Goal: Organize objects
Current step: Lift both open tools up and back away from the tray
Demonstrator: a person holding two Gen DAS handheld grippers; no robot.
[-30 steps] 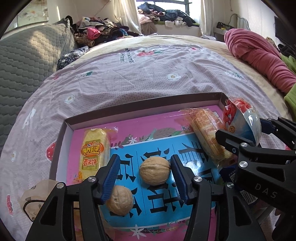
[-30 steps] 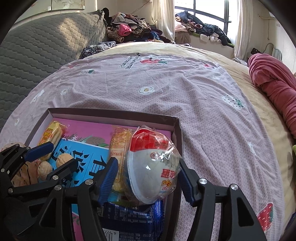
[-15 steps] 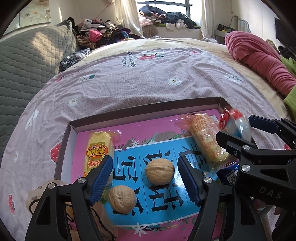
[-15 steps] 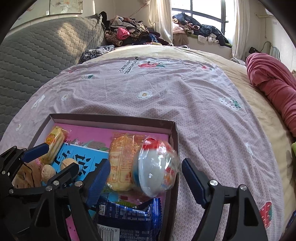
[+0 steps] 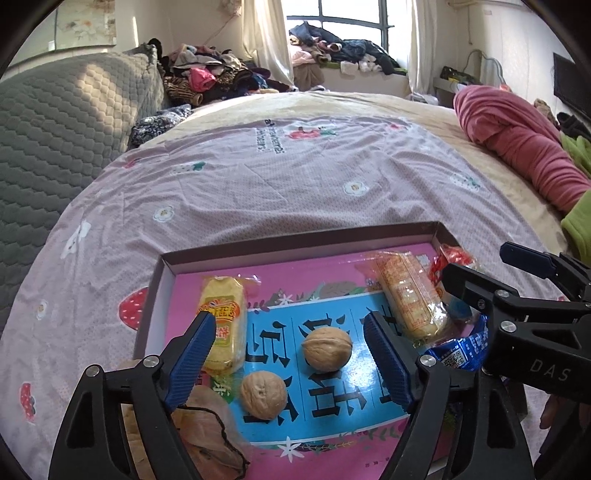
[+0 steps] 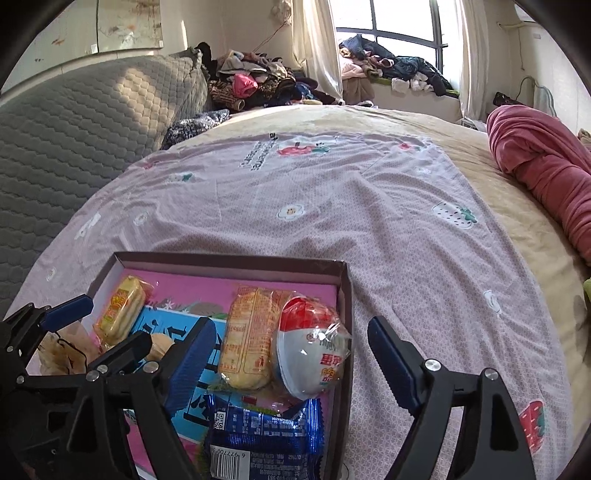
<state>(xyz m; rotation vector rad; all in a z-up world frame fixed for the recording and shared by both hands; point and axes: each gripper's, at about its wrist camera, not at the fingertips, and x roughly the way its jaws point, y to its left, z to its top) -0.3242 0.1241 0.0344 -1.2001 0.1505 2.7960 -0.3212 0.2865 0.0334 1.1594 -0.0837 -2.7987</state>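
While both tongs gape, just opened: walnut between left tongs, untouched.

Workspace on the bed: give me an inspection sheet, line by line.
Surface: floral bedsheet carrying a shallow cardboard box.
Job's things: in the box, two walnuts, a yellow rice-cake packet, an orange cracker packet, a red-and-white wrapped snack against the right wall, a blue wrapper.
Clutter: crumpled plastic bag at the box's near left corner.
Grippers: left gripper open, far walnut between its fingers, untouched; right gripper open astride the wrapped snack, not pressing. Both have just been opening.
Cables: a cord by the far wall.
Surroundings: grey quilted headboard, clothes heap, pink blanket, window.
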